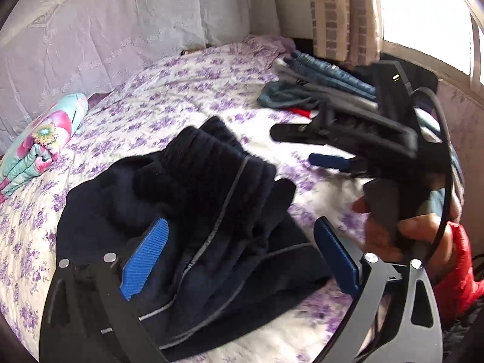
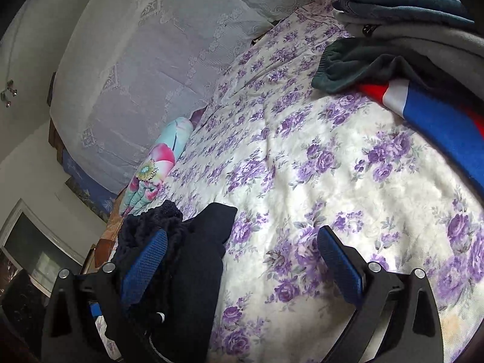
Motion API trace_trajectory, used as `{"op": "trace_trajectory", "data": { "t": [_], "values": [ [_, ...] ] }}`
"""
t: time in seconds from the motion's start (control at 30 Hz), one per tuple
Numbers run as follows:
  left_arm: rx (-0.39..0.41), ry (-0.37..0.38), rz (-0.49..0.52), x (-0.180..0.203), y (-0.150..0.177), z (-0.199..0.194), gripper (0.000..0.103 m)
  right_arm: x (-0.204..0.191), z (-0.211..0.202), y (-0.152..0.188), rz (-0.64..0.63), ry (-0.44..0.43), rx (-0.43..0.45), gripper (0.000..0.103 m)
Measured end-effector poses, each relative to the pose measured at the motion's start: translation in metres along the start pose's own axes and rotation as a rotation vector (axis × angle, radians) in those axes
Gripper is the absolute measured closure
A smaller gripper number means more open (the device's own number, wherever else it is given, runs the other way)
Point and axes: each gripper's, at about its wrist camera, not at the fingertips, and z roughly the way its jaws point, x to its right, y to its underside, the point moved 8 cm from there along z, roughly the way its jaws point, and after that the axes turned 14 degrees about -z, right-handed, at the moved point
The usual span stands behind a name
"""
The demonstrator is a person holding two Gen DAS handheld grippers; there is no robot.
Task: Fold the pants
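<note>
Dark navy pants (image 1: 211,211) with grey piping lie bunched on the purple-flowered bedspread (image 1: 145,115). My left gripper (image 1: 242,257) is open just above them, its blue pads on either side of the cloth, holding nothing. My right gripper (image 1: 329,145) shows in the left wrist view to the right of the pants, held by a hand (image 1: 402,236), jaws apart. In the right wrist view the right gripper (image 2: 242,266) is open over bare bedspread (image 2: 317,166), with the pants (image 2: 181,257) at its left finger.
A stack of folded clothes (image 1: 326,81) lies at the far right of the bed; it also shows in the right wrist view (image 2: 408,30) with a red, white and blue cloth (image 2: 429,109). A folded floral blanket (image 1: 39,145) sits at the left. White lace pillows (image 1: 106,30) stand behind.
</note>
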Motion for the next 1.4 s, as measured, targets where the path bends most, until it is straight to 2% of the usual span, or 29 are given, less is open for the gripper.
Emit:
{"op": "trace_trajectory", "data": {
  "t": [0.1,0.17,0.23,0.3,0.37,0.43,0.5,0.53,0.6,0.63,0.73,0.77,0.93,1.0,1.07,1.17,1.27,1.33,1.4],
  "values": [
    [0.061,0.011,0.030,0.004,-0.009,-0.027,0.009,0.002,0.000,-0.001,0.011,-0.005,0.006,0.003],
    [0.119,-0.029,-0.015,-0.012,-0.028,-0.037,0.009,0.001,0.002,0.000,0.012,-0.003,0.007,0.003],
    [0.142,-0.067,-0.097,-0.036,-0.050,-0.038,0.009,0.004,-0.001,0.000,0.012,0.001,0.007,0.003],
    [0.135,-0.109,-0.190,-0.064,-0.071,-0.025,0.009,0.006,-0.002,0.001,0.010,0.005,0.005,0.003],
    [0.066,-0.158,-0.203,-0.077,-0.076,0.000,0.009,0.006,-0.002,0.001,0.007,0.010,0.002,0.003],
    [-0.036,-0.159,-0.149,-0.072,-0.062,0.033,0.010,0.007,-0.003,0.001,0.008,0.010,0.001,0.003],
    [-0.140,-0.114,-0.071,-0.048,-0.029,0.054,0.024,0.008,-0.004,0.001,0.011,0.008,0.004,0.003],
    [-0.166,-0.097,-0.036,-0.038,-0.015,0.057,0.025,0.008,-0.004,0.002,0.012,0.008,0.004,0.003],
    [-0.122,-0.124,0.005,-0.029,0.005,0.052,0.026,0.009,-0.005,0.002,0.008,0.011,0.002,0.003],
    [-0.123,-0.123,-0.014,-0.030,0.009,0.048,0.026,0.009,-0.004,0.002,0.005,0.015,-0.001,0.003],
    [-0.219,-0.006,-0.182,-0.047,0.014,0.046,0.026,0.009,-0.003,0.002,0.001,0.022,-0.004,0.003],
    [-0.227,0.015,-0.196,-0.050,0.016,0.044,0.026,0.009,-0.003,0.002,0.001,0.021,-0.004,0.003],
    [-0.141,-0.012,-0.175,-0.053,0.000,0.024,0.025,0.007,0.002,0.002,-0.015,0.047,-0.028,0.003],
    [-0.163,0.001,-0.174,-0.049,0.000,0.030,0.024,0.001,0.010,-0.001,-0.034,0.034,-0.079,0.003],
    [-0.184,-0.016,-0.177,-0.048,0.010,0.041,0.022,-0.009,0.019,-0.006,-0.073,0.013,-0.144,0.003],
    [-0.139,-0.023,-0.201,-0.050,0.017,0.043,0.021,-0.025,0.024,-0.016,-0.182,0.045,-0.184,0.003],
    [-0.128,-0.028,-0.204,-0.049,0.018,0.044,0.021,-0.034,0.025,-0.025,-0.264,0.081,-0.154,0.003],
    [-0.115,-0.044,-0.185,-0.048,0.020,0.045,0.021,-0.040,0.019,-0.032,-0.256,0.052,-0.099,0.003],
    [-0.102,-0.046,-0.180,-0.047,0.021,0.045,0.021,-0.050,0.015,-0.035,-0.260,-0.014,-0.063,0.003]
  ]
}}
